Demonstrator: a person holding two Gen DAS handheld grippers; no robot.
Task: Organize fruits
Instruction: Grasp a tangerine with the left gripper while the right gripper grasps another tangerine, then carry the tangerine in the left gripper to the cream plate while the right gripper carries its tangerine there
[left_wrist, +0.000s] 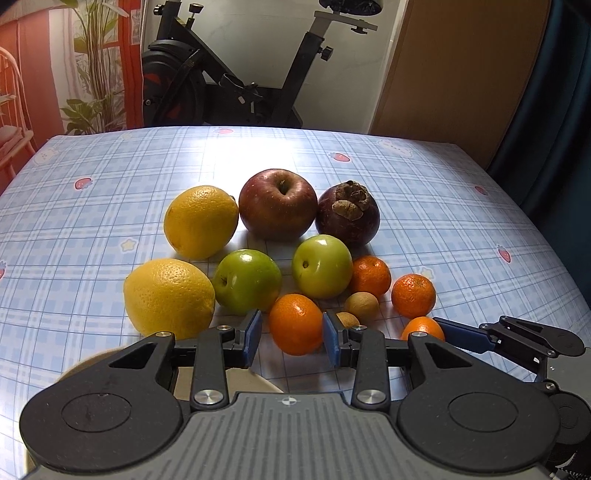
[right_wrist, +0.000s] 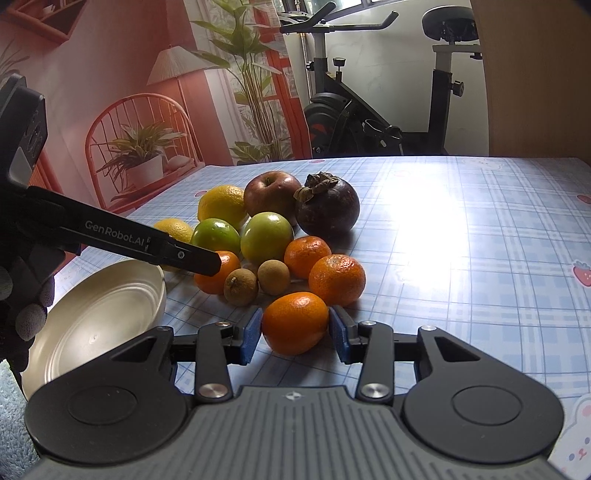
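Observation:
A pile of fruit lies on the checked tablecloth: two lemons (left_wrist: 201, 220), a red apple (left_wrist: 277, 204), a mangosteen (left_wrist: 348, 214), two green apples (left_wrist: 246, 279), several mandarins and two small brown longans (left_wrist: 361, 304). My left gripper (left_wrist: 291, 338) is open, its blue pads on either side of a mandarin (left_wrist: 295, 324), with small gaps. My right gripper (right_wrist: 295, 334) is open around another mandarin (right_wrist: 294, 322), pads close to its sides. The left gripper's finger shows in the right wrist view (right_wrist: 192, 258).
A cream bowl (right_wrist: 92, 321) stands on the table's near left, next to the fruit pile. An exercise bike (left_wrist: 236, 74) and plants stand beyond the far table edge. A wooden panel (left_wrist: 454, 66) is at the back right.

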